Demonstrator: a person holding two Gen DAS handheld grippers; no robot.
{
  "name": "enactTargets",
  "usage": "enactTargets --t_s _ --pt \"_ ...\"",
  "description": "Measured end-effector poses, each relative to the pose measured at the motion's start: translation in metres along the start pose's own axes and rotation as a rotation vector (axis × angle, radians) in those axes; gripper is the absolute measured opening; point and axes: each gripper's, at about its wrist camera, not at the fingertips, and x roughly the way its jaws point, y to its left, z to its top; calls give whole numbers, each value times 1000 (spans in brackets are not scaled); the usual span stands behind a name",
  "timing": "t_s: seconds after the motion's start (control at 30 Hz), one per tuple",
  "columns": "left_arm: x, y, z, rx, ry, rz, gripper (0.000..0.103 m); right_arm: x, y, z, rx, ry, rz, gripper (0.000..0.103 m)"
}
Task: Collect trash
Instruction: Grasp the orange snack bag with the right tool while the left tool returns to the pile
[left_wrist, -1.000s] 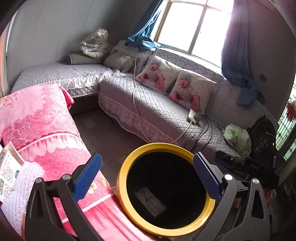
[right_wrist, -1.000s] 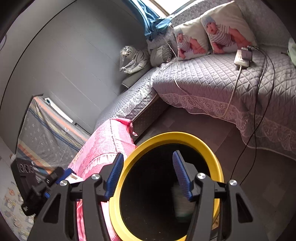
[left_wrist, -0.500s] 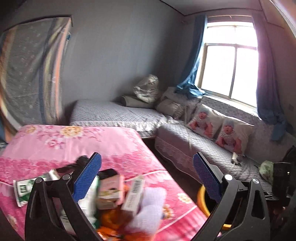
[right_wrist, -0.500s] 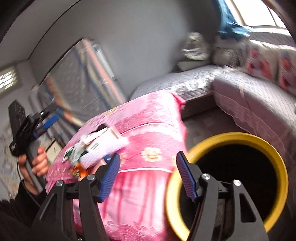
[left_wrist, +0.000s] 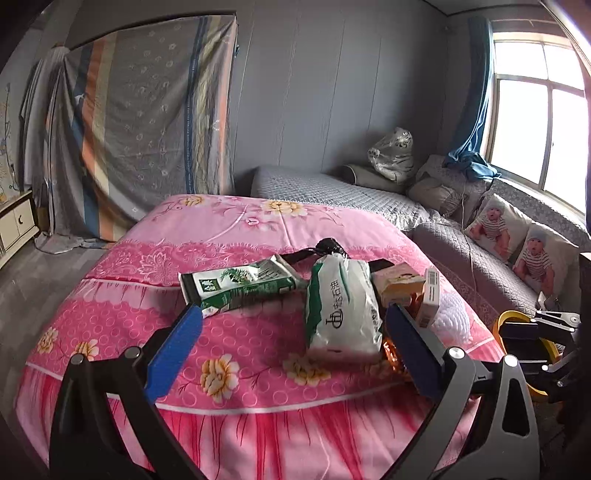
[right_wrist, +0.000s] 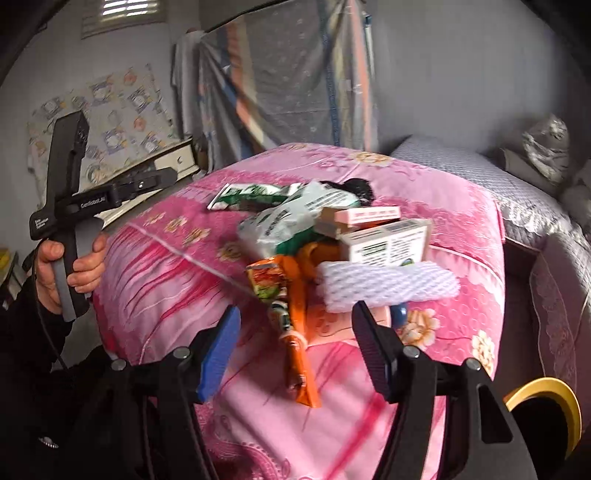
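Observation:
A pile of trash lies on a pink flowered bed (left_wrist: 236, 236): a green and white carton (left_wrist: 240, 286), a white and green bag (left_wrist: 341, 308), a small pink box (left_wrist: 399, 282) and a white box (left_wrist: 430, 295). In the right wrist view I see the white box (right_wrist: 386, 243), white foam netting (right_wrist: 388, 286) and orange wrappers (right_wrist: 299, 332). My left gripper (left_wrist: 291, 350) is open and empty, in front of the pile. My right gripper (right_wrist: 297, 347) is open and empty, just short of the orange wrappers. The yellow-rimmed bin (right_wrist: 546, 402) stands by the bed's corner.
Grey quilted sofas (left_wrist: 332, 188) with baby-print pillows (left_wrist: 517, 240) run along the window wall. A striped sheet (left_wrist: 140, 122) hangs at the back. The person's hand holds the left gripper's handle (right_wrist: 66, 221) at the bed's left side.
Both grippers have swung away from the bin's opening, up and left to face the trash pile on the pink bed. Both stay open and empty.

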Motion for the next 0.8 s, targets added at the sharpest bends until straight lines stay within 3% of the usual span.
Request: enactTargets --t_s 0.23,0.33,0.43,0.53,0.67,0.8 --pt "0 2 -9 54 -3 44 95 52 18 0 -92 205 -35 58" --pt "0 -1 -7 74 -2 37 95 68 14 -3 -94 248 -72 43" --pt "0 -8 -4 103 -2 28 95 73 9 -6 -81 269 -68 34" --pt "4 -20 -2 143 7 12 95 75 6 -11 -69 273 -68 17" --pt "14 -45 0 207 29 -37 95 59 -1 -21 -33 248 -28 14" --pt "21 -76 0 286 45 -113 95 15 -13 -36 66 200 93 14"
